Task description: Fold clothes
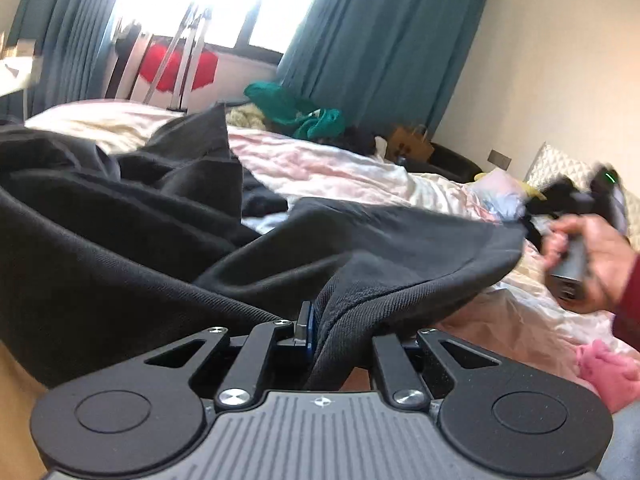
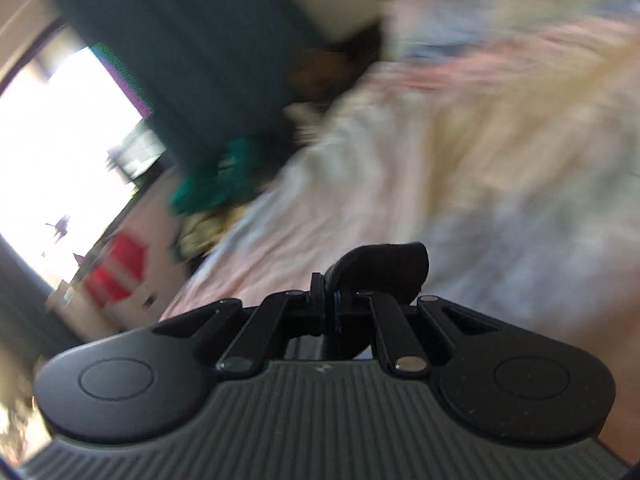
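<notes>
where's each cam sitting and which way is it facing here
Left wrist: on the left gripper, shut on the black garment, facing across the bed to the window and teal curtains; the person's right hand shows at right.
Right wrist: on the right gripper, shut on a black fold of cloth, tilted and blurred, facing over the bed.
Shared: bed, curtains, a green cloth heap.

Garment (image 1: 120, 220) on bed (image 1: 340, 168), clothes pile (image 1: 304, 114) behind.
</notes>
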The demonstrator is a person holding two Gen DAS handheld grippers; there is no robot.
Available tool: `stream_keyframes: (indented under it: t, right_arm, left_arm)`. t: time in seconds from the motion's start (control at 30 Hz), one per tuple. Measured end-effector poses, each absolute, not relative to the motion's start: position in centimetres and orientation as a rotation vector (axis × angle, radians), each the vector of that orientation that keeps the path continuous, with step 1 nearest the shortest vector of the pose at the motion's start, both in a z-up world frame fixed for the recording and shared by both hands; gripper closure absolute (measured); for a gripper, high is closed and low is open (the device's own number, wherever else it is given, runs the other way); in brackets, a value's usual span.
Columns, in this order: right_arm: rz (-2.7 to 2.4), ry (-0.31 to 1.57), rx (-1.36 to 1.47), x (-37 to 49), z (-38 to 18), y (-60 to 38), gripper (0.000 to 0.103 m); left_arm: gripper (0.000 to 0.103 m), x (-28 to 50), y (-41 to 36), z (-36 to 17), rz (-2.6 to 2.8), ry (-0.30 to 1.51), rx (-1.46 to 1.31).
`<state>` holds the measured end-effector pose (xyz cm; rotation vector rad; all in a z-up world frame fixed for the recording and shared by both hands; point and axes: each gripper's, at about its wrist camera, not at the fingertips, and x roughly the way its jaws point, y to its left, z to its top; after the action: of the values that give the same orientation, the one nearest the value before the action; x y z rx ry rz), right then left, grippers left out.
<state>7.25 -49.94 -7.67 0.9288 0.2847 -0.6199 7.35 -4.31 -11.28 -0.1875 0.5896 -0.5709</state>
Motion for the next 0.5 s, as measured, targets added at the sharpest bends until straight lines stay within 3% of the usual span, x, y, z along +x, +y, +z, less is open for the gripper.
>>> stream_keyframes:
  t: [0.33,0.5]
  right_arm:
    - [-0.534,0.398,1.335,1.5,-15.0,-53.9,0.096]
    - [-0.496,0.425,1.243,2.0,-14.3,-53.7,0.096]
  left_arm:
    - [0.085,6.2,-4.2,-11.1,-0.551,0.653,-0.160]
    - [0.068,4.4,-3.2,-10.3,-0.533,0.684,-0.191]
